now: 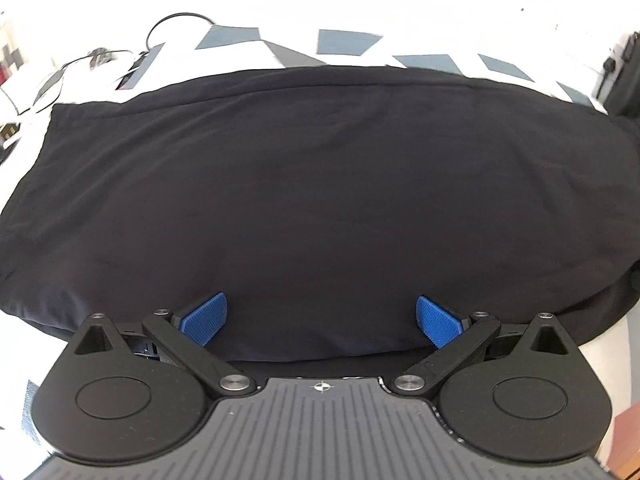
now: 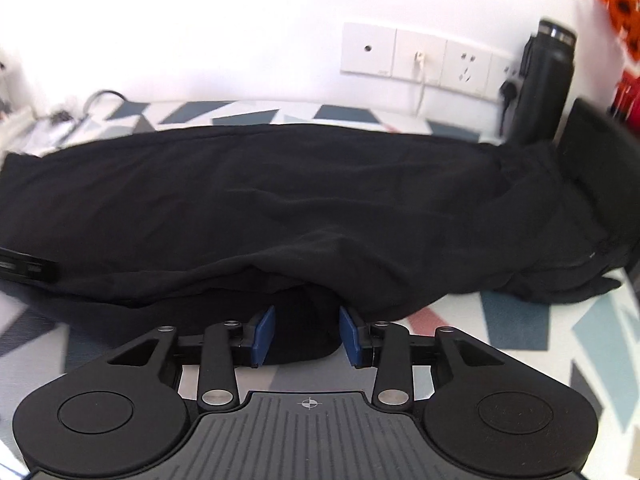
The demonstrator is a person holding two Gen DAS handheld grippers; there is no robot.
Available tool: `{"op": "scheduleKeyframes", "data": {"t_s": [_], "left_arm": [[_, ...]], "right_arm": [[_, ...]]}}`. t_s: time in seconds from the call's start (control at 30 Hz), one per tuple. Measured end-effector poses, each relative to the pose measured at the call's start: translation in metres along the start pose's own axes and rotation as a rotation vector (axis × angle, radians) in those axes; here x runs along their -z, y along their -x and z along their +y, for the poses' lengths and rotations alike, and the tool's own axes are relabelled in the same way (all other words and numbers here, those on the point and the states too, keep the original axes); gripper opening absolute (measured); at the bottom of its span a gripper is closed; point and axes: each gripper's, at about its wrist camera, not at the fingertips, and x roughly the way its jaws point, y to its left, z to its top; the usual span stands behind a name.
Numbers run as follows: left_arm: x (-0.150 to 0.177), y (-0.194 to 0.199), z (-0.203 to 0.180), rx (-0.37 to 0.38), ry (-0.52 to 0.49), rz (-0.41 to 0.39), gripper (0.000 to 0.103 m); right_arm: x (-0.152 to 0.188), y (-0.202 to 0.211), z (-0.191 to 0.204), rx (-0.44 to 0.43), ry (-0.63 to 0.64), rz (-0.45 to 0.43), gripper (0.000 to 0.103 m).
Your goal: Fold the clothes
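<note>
A black garment (image 1: 304, 184) lies spread flat across a table with a white, grey and blue geometric cloth (image 1: 348, 42). My left gripper (image 1: 320, 314) hovers over the garment's near edge. It is open wide, and its blue pads (image 1: 204, 318) are far apart with only flat cloth below. In the right wrist view the same garment (image 2: 280, 200) stretches left to right. My right gripper (image 2: 306, 336) is shut on a bunched fold of its near hem, which fills the gap between the blue pads (image 2: 264, 336). The hem rises in a small tent just beyond the grip.
A black flask (image 2: 544, 80) stands at the back right beside a dark flat object (image 2: 596, 152). Wall sockets (image 2: 420, 56) with a plugged cable line the white wall behind. Cables (image 1: 100, 56) lie at the table's far left. A dark bar (image 2: 24, 266) shows at the left edge.
</note>
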Motion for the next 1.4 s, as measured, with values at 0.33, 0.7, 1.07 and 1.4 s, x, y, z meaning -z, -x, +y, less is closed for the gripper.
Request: {"op": "scheduleKeyframes", "data": {"t_s": [0.33, 0.7, 1.07, 1.4], "left_arm": [[-0.006, -0.008, 0.003, 0.03, -0.076, -0.016, 0.103], [-0.01, -0.012, 0.009, 0.059, -0.105, -0.018, 0.103], [0.002, 0.0, 0.051, 0.087, -0.086, -0.01, 0.103], [0.023, 0.023, 0.072, 0.084, -0.106, -0.066, 0.103]], "right_arm": [[0.002, -0.005, 0.016, 0.191, -0.091, -0.08, 0.009], [0.058, 0.026, -0.043, 0.078, -0.66, -0.126, 0.019], [0.053, 0.041, 0.005, 0.035, -0.551, -0.042, 0.031], [0.024, 0.017, 0.044, -0.1, -0.458, -0.018, 0.034]]}}
